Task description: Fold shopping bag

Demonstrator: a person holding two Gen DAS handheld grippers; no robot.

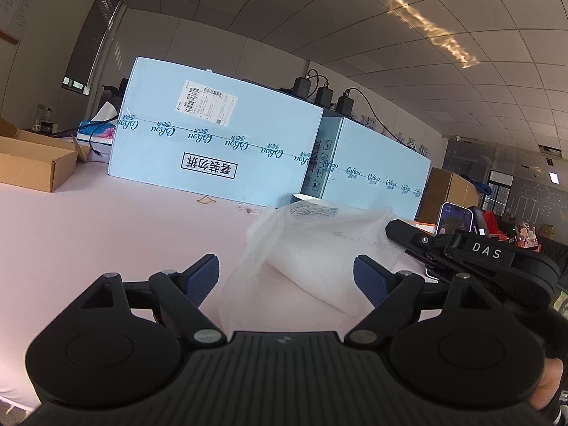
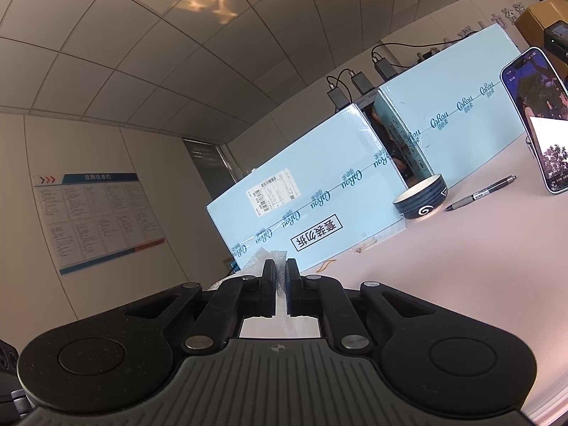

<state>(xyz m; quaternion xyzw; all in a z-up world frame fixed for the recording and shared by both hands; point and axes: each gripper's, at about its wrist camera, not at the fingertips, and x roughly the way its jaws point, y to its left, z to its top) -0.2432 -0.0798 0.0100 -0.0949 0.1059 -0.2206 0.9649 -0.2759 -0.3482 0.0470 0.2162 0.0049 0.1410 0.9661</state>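
The shopping bag [image 1: 312,248] is a translucent white plastic bag, partly folded and raised off the pink table. In the left wrist view it lies just ahead of my left gripper [image 1: 287,277], which is open with blue pads either side of the bag's near edge. My right gripper [image 1: 394,229] reaches in from the right and pinches the bag's right side. In the right wrist view my right gripper [image 2: 280,266] is shut on a thin strip of the bag [image 2: 275,256] that sticks up between the fingers.
Two large light-blue cartons [image 1: 216,142] [image 2: 301,209] stand along the back of the table. A dark bowl [image 2: 420,200], a pen [image 2: 481,193] and a propped phone [image 2: 543,120] sit at the right. An open brown box [image 1: 35,163] sits at the left.
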